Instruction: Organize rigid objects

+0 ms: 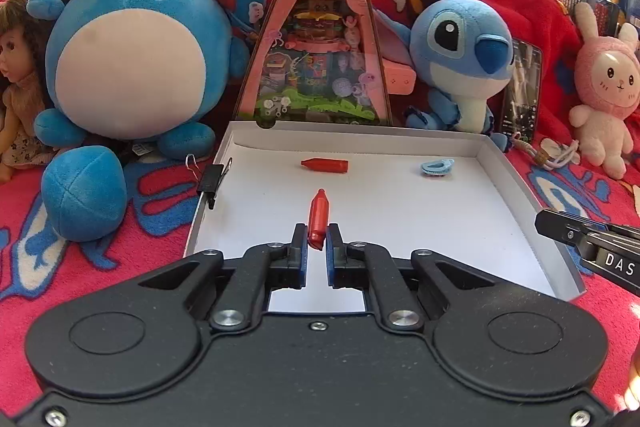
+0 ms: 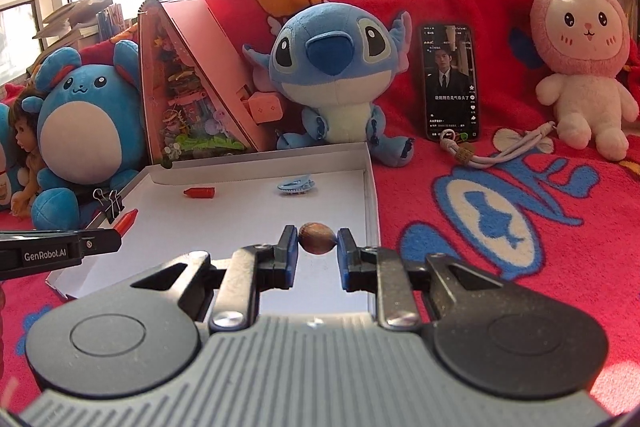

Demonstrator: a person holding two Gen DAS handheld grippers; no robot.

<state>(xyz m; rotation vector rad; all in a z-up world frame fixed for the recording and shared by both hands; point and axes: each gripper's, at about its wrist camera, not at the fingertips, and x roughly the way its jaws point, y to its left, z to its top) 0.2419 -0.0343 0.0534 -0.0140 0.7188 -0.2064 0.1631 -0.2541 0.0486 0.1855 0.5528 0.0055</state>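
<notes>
Between the pads of the left gripper (image 1: 317, 241) a small red bullet-shaped plastic cap (image 1: 317, 219) is clamped by its blunt end, its pointed tip aimed ahead of the claw. It is judged light, stiff and smooth, so a hold on the straight barrel is safer than one on the taper, where it could squirt out. The right gripper (image 2: 317, 245) is closed on a small brown oval nut-like object (image 2: 317, 239), pinched across its long axis at the two ends; hard and rounded as it looks, it is likely to roll once released.

Under and ahead of both claws a shallow white cardboard box lid (image 1: 520, 195) is spread on a red patterned blanket (image 2: 480, 227). Its low walls are the edges to be cleared; open white floor is left directly ahead of each claw. On the wall left of the left claw a black binder clip (image 1: 211, 179) is fastened. Further ahead a second red cap (image 1: 325, 165) is seen lying sideways, and to the right of it a pale blue hair claw clip (image 1: 438, 167), both near the far wall.

Beyond the lid, movement is hemmed in by a pink triangular display box (image 1: 320, 47) and a blue big-eared plush toy (image 2: 332, 75); a phone (image 2: 450, 83) is propped ahead and to the right of the right claw.
</notes>
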